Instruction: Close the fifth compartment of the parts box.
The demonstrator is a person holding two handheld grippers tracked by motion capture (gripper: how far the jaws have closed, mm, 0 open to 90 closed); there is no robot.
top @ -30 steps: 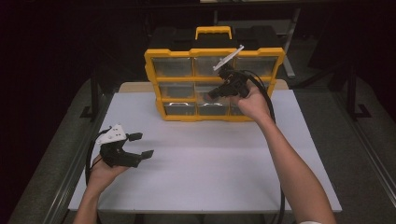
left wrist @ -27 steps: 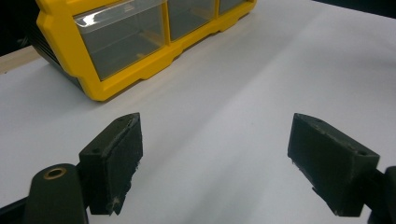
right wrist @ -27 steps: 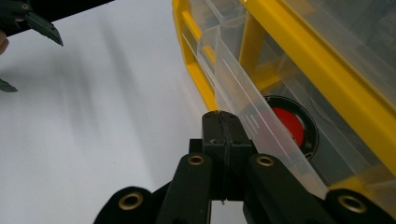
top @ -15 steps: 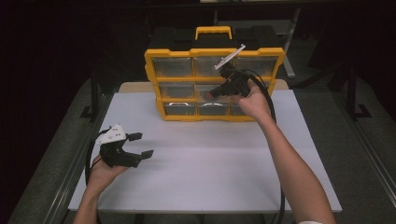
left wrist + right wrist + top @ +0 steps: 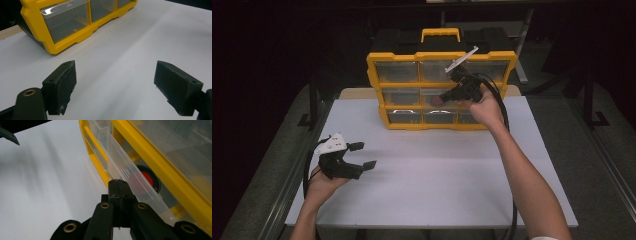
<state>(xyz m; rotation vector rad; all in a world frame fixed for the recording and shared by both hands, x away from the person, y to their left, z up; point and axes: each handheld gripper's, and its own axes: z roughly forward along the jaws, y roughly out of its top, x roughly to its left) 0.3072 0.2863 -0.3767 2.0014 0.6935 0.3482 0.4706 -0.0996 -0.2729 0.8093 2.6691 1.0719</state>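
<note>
A yellow organiser (image 5: 412,56) with several clear drawers stands upright at the back of the white table (image 5: 437,180). My right gripper (image 5: 444,98) is at its middle row, shut. In the right gripper view the jaws (image 5: 117,182) are pressed together against the front of a clear drawer (image 5: 125,168), which stands slightly out of the yellow frame (image 5: 160,162). A red and black round thing (image 5: 148,178) lies inside that drawer. My left gripper (image 5: 366,155) hovers low over the table at the front left, open and holding nothing (image 5: 115,85), pointing toward the organiser (image 5: 37,27).
The organiser has a yellow carry handle (image 5: 441,34) on top and a black back. Dark floor and metal frame rails (image 5: 282,200) surround the table. A black cable (image 5: 512,200) runs along the right forearm.
</note>
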